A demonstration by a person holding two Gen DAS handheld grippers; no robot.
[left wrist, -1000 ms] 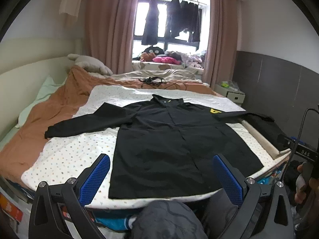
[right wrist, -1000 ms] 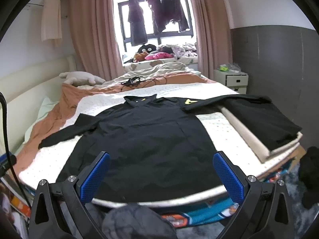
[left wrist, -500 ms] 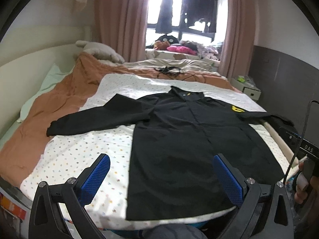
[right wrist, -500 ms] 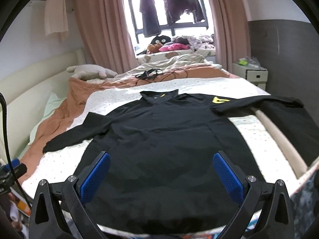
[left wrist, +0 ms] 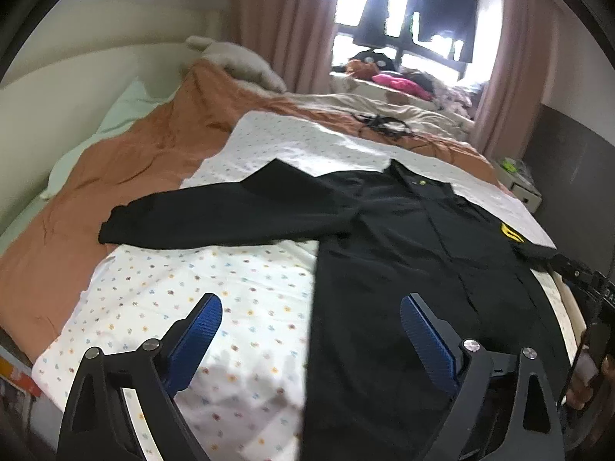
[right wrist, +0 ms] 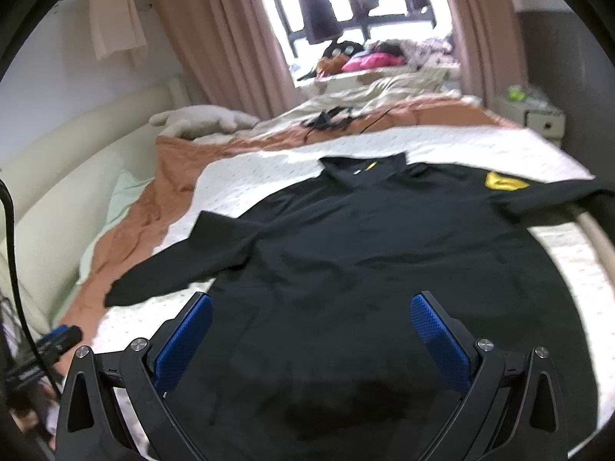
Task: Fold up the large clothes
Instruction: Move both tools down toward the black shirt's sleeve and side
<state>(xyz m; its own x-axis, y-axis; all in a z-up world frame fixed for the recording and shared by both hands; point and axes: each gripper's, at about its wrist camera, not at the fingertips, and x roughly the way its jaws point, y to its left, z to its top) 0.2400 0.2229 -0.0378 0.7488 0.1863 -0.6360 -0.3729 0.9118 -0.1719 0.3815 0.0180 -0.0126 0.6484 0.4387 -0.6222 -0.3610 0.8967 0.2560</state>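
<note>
A large black long-sleeved shirt [left wrist: 423,253] [right wrist: 365,253] with a yellow shoulder patch [right wrist: 501,181] lies flat, front up, on a white dotted sheet [left wrist: 184,292] over the bed. Its left sleeve [left wrist: 215,219] stretches out to the side. My left gripper [left wrist: 311,326] hovers over the shirt's lower left edge, its jaws closing but still wide, with nothing pressed between the blue pads [left wrist: 196,340]. My right gripper [right wrist: 311,330] stands open above the lower body of the shirt, with only cloth below it.
An orange blanket [left wrist: 127,161] covers the bed's left side, with a pale headboard [right wrist: 77,161] beyond it. Cables [left wrist: 380,123] lie at the far end of the bed. A bedside cabinet [right wrist: 542,115] stands at the right, and clothes are piled under the window [right wrist: 369,57].
Both grippers have come closer to the bed and lower over the shirt. The left view has swung left toward the shirt's edge and rolled. The left jaws have narrowed slightly.
</note>
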